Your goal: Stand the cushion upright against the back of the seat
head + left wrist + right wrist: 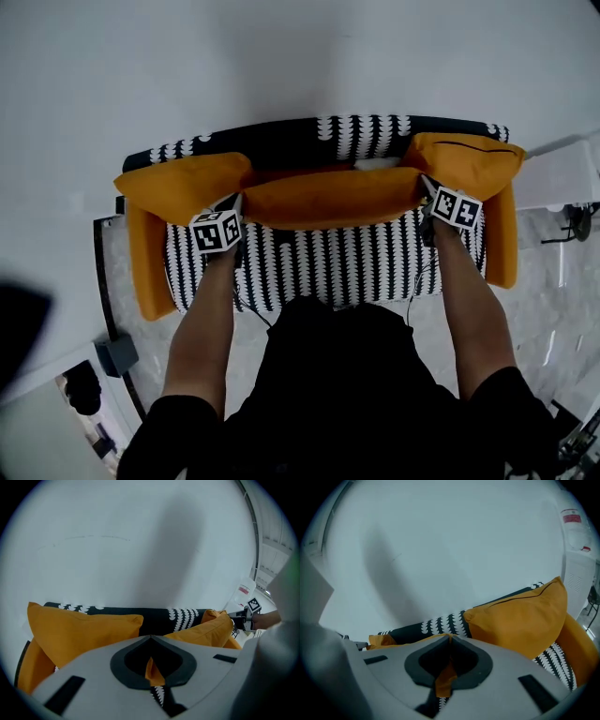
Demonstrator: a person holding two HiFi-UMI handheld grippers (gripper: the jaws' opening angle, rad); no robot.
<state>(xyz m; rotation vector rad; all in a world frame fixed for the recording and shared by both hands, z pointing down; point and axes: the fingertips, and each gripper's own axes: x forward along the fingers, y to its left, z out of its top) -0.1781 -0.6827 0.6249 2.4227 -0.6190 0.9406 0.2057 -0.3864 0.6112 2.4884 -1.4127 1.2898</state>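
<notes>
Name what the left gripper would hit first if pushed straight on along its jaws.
The left gripper is shut on the orange cushion; beyond that, probably the sofa's black patterned backrest, though depth is unclear.

The middle cushion (pixel 328 197) spans from one tool to the other. Its left end is pinched in the left tool (pixel 152 666) and its right end in the right tool (pixel 447 667). Beyond both tools runs the seat back (pixel 300 141), just behind that cushion. A second cushion (pixel 178 183) lies left of the left tool, and a third cushion (pixel 469 161) lies right of the right tool. The seat (pixel 328 267) lies beneath both tools.
</notes>
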